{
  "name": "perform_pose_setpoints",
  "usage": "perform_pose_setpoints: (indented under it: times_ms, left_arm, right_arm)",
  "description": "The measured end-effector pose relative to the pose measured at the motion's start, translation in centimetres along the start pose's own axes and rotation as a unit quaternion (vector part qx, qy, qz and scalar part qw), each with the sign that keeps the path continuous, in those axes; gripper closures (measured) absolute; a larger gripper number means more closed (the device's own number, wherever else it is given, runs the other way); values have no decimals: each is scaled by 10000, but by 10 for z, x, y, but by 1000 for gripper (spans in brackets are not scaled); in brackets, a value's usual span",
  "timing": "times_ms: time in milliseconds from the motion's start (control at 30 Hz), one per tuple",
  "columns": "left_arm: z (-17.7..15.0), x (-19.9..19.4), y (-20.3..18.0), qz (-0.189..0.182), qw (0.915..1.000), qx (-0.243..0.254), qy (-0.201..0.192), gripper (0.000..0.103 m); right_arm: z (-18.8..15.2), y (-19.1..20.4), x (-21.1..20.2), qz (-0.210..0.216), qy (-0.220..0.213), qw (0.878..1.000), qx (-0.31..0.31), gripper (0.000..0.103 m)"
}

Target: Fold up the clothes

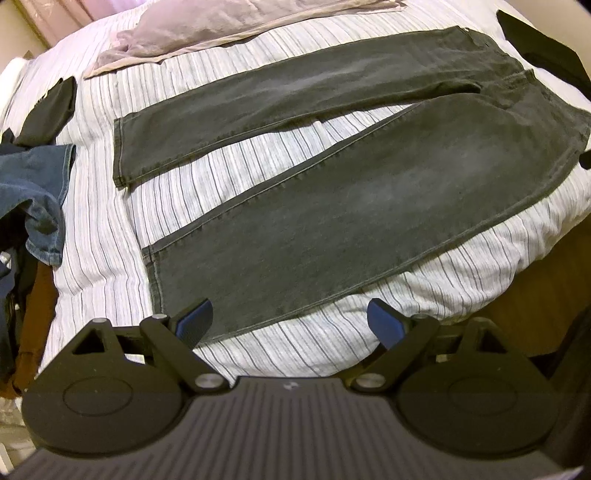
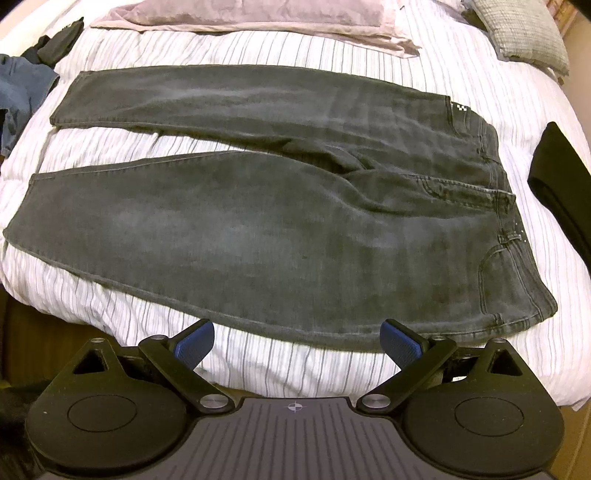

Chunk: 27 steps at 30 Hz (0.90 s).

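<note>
You have a pair of dark grey jeans [image 2: 295, 229] spread flat on a bed with a white striped duvet [image 2: 277, 362]. In the right wrist view their long axis runs from 9 o'clock to 3 o'clock: the waistband [image 2: 502, 192] points to 3 o'clock, the two leg hems to 9 o'clock, and the legs fan apart toward the hems with a wedge of duvet showing between them. In the left wrist view the same jeans [image 1: 332, 206] slant from hems at about 8 o'clock to the waist at 2 o'clock.

At the far end of the waistband sits a small white checkered tag [image 2: 453, 108]; no lettering on it can be read.

Your left gripper [image 1: 290, 319] has its blue pads spread wide, nothing between them, hovering over the near leg's hem corner. Your right gripper [image 2: 297, 339] is likewise spread and empty, above the duvet just short of the near leg's edge.

A blue denim garment [image 1: 33, 192] lies at 9 o'clock in the left view, and a mauve pillow [image 2: 255, 14] at 12 o'clock in the right view.
</note>
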<state>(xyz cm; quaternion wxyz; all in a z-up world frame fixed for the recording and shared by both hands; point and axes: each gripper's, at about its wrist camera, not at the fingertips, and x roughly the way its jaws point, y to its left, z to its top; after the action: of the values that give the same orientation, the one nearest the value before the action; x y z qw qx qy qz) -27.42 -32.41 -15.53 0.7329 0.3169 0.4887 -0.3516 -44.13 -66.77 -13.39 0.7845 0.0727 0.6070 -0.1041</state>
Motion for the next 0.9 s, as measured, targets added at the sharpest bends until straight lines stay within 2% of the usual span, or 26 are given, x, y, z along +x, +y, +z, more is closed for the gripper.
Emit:
perform_pose_setpoints:
  times_ms: [233,300,400,467,567,700,833,900]
  left_arm:
    - [1,-5,8,-64,9965,-835,-9,15]
    - [0,-6,6,0,9958,-912,-32,15]
    - [-5,-6,-2,125,9969,-768,-63,15]
    - [-9,-3,-11,306,9987,-384,-146,15]
    - [-20,11,-28,700,9950,634,-323,17]
    - [-37,47,-47,866,9746,2030,-377,35]
    - [-48,89,-54,922,9545,2818,-332,41]
    - [-53,109,-56,979,9421,3192,-303,47]
  right_arm:
    - [7,-4,8,95,-16,9997,-220,4]
    - [7,-5,11,122,-50,9994,-333,4]
    - [4,-8,14,96,-219,9979,-607,4]
    - [-1,-10,14,42,-477,9950,-872,4]
    - [-11,-10,15,-178,-896,9853,-1446,5]
    - [-24,-12,25,-614,-1102,9731,-1929,5]
    - [-32,-16,36,-718,-1100,9711,-1995,5]
    - [-36,-15,42,-753,-984,9686,-2156,15]
